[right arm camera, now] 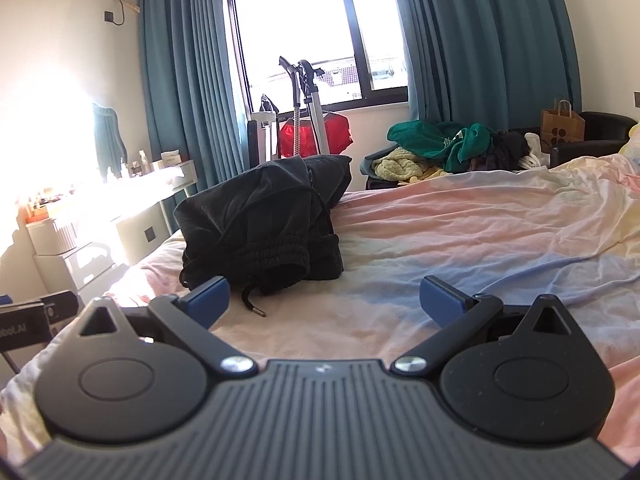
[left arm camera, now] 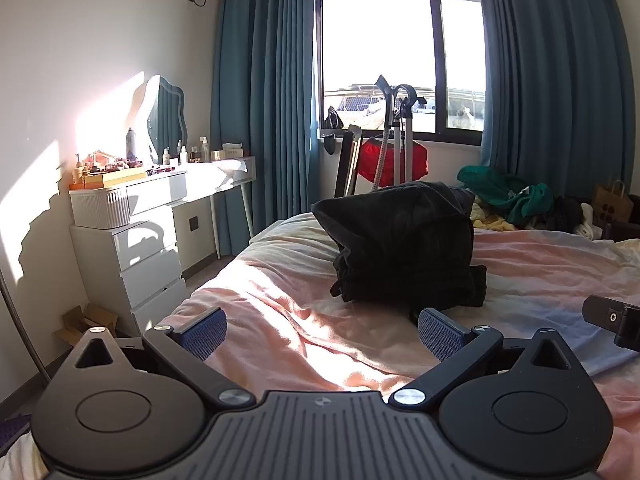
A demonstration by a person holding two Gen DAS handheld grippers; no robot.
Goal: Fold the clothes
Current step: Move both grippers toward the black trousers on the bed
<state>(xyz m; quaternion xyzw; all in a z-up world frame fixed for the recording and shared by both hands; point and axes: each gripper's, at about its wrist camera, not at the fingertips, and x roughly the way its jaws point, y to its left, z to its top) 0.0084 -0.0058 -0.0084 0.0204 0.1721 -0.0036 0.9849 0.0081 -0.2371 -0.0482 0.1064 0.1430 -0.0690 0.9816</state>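
- On the bed (left arm camera: 280, 320), the black clothes (left arm camera: 404, 248) sat bunched just ahead of my 2 tools.
- My left gripper (left arm camera: 322, 332) and right gripper (right arm camera: 324, 300) were both wide, holding nothing.
- My left one looked nearer.

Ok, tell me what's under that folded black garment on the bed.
The folded black drawstring garment rests directly on the rumpled pink bedsheet. Its black cord trails onto the sheet in front. Whatever lies beneath the bundle itself is covered and cannot be seen.
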